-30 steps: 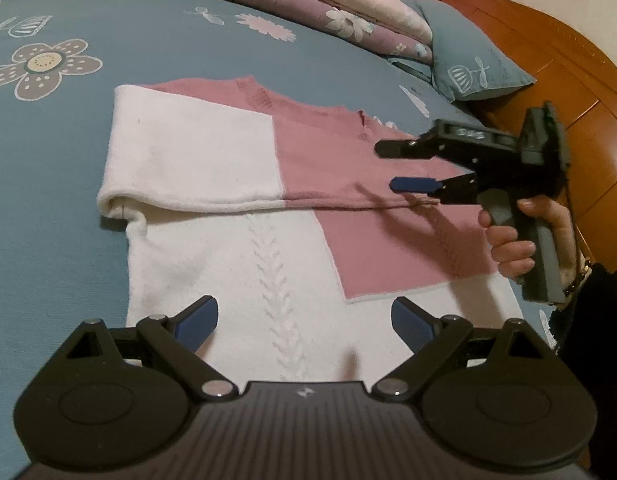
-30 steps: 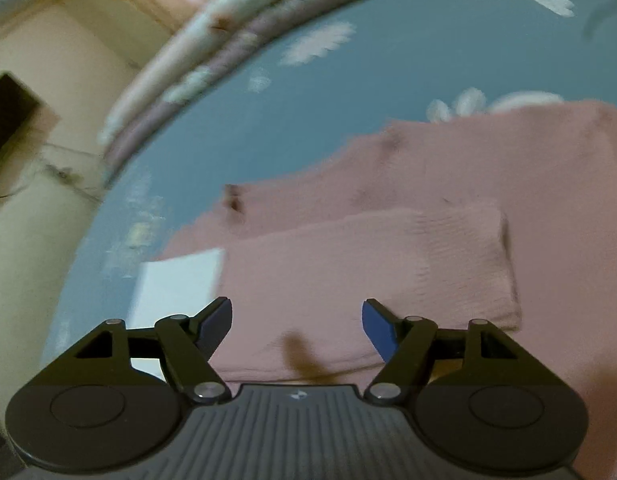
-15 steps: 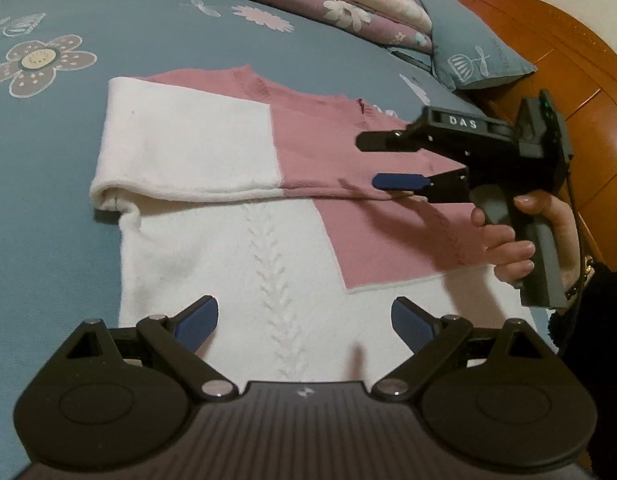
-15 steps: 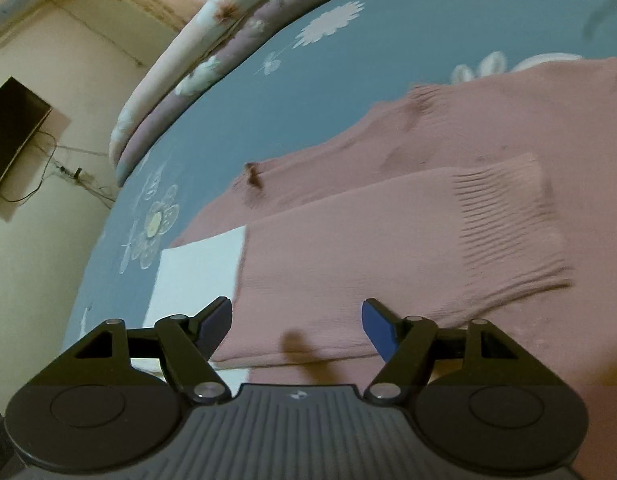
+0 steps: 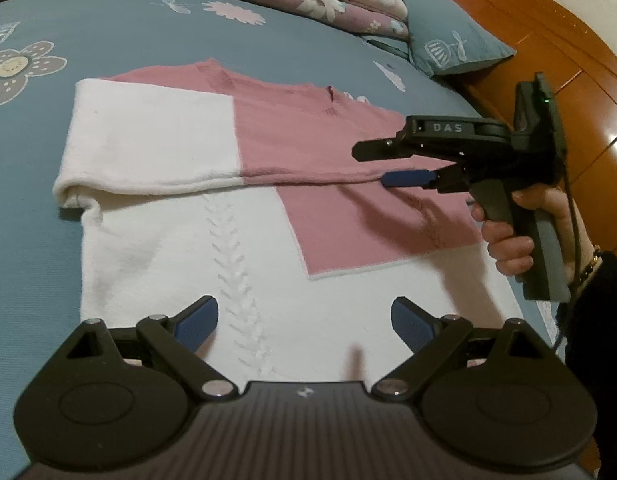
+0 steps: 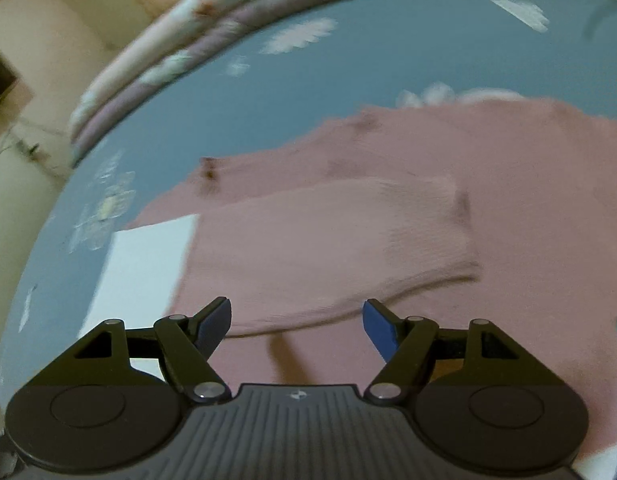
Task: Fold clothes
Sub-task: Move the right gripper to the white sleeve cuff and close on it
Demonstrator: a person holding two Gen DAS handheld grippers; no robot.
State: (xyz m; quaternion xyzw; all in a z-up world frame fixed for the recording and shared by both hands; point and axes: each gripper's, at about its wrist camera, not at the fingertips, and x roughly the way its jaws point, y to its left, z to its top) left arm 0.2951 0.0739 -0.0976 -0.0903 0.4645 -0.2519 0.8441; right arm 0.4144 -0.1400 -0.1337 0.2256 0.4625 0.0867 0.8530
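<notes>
Clearly, from my left wrist view, the sweater [image 5: 268, 216] lies flat on the blue floral bedspread [image 5: 28, 240], its white body nearest me and a pink-and-white sleeve [image 5: 180, 148] folded across the chest. My left gripper [image 5: 304, 320] hangs over the white hem with jaws wide apart and nothing between them. The right gripper [image 5: 382, 166], held in the person's hand [image 5: 516, 224], hovers over the pink side, jaws apart and empty; whether its lower blue pad brushes the sleeve edge I cannot tell.

I judge the knit to be soft, light and limp, with some stretch. It should drape and sag from any single pinch, so I'd take it at two corners of the hem or at the shoulders, catching both layers. The cable braid down the front looks a shade thicker but no stiffer.

From my right wrist view, the picture is smeared. The right gripper [image 6: 296, 320] shows its pads well apart, nothing held, above the pink sleeve [image 6: 328, 248] whose ribbed cuff ends just beside the pink body. A corner of white shows at left.

Hidden: the hem beneath my left gripper's housing, the sweater's right edge behind the hand and handle, and whatever lies under the folded sleeve. The dark mark near the neckline is too blurred to name. The pillow [image 5: 448, 44] and wooden headboard [image 5: 568, 60] lie beyond.
</notes>
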